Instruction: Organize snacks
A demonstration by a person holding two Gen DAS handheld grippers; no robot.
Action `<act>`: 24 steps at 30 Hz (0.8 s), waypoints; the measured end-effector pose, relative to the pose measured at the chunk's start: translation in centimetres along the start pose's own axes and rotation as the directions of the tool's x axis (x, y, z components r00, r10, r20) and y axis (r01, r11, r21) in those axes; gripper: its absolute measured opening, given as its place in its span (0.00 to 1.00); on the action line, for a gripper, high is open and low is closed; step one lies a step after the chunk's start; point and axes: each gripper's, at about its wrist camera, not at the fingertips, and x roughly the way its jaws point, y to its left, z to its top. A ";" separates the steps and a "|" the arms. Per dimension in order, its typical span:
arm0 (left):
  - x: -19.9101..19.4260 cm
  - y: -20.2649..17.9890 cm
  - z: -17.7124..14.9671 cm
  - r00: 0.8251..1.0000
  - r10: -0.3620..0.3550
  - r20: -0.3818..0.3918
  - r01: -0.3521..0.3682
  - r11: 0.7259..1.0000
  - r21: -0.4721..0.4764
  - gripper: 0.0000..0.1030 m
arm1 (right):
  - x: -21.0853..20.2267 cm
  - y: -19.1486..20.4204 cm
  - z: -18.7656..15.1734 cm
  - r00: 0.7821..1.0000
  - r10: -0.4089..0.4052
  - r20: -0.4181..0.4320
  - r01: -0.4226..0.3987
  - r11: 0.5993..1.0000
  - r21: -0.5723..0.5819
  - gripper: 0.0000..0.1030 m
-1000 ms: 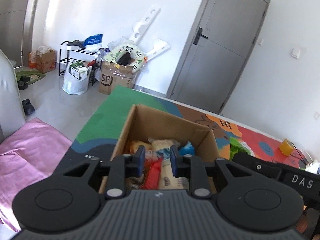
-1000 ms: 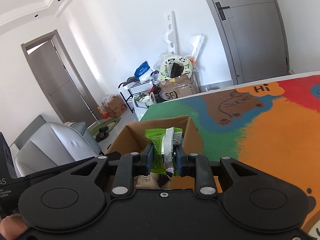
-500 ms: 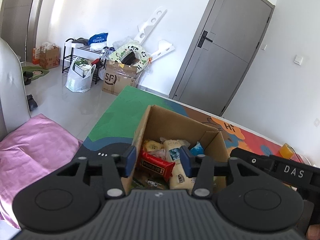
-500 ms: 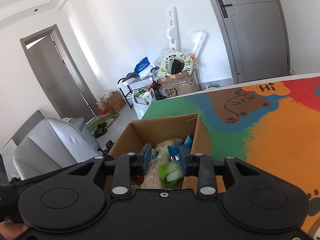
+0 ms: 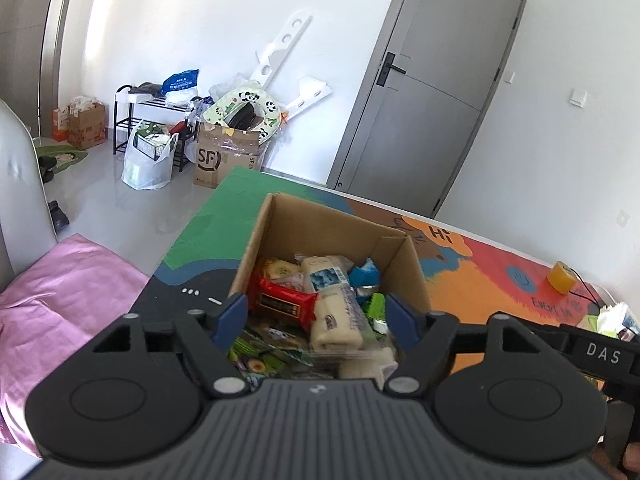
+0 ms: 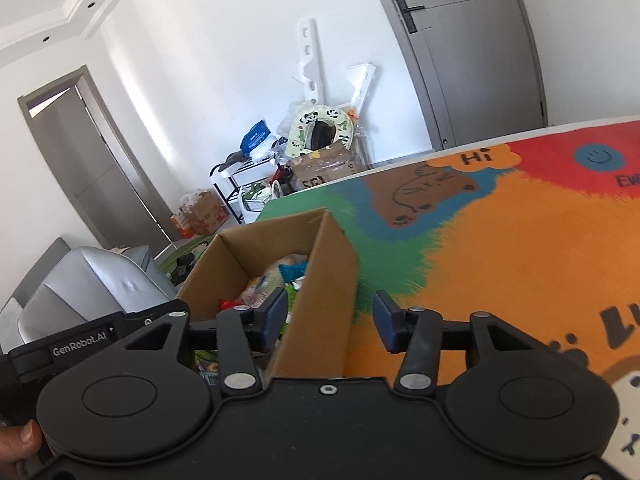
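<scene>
We see the cardboard box (image 5: 320,236) on the colourful tabletop (image 6: 500,248), packed with snacks. A red packet (image 5: 286,306) and a long cream-wrapped roll (image 5: 340,312) lie on top, with green wrappers (image 5: 264,354) toward 6 o'clock. The left hand-held gripper (image 5: 316,318) hangs over the pile, its jaws just opened wide with nothing pinched between them. The right hand-held gripper (image 6: 330,320) has also just been opening and holds nothing; in its own view the box's right wall stands in the gap between the jaws, and we cannot tell if it touches either one.

Risks as we judge them:
- The right jaws could catch that wall on any sideways move. The box looks light, so it may slide or tip toward the tabletop edge at 9 o'clock.
- The heap sits near the rim — the roll or red packet could roll out if the box is nudged.
- Both tools crowd the same box, so they could collide.
- A glossy wrapper could slip from a shallow pinch.
</scene>
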 end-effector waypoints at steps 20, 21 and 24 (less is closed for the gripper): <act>-3.4 -3.7 -2.2 1.000 -0.012 -0.025 0.015 0.995 0.102 0.94 | -6.7 -2.8 -1.7 0.997 -0.034 0.062 0.033 0.999 0.014 0.89; -3.6 -3.9 -2.2 0.999 -0.016 -0.028 0.019 0.994 0.109 0.94 | -7.0 -2.8 -1.8 0.997 -0.038 0.064 0.037 0.999 0.011 0.91; -4.2 -4.2 -2.5 0.999 -0.027 -0.037 0.032 0.991 0.131 0.95 | -8.1 -3.0 -1.9 0.996 -0.052 0.070 0.052 0.999 0.006 0.97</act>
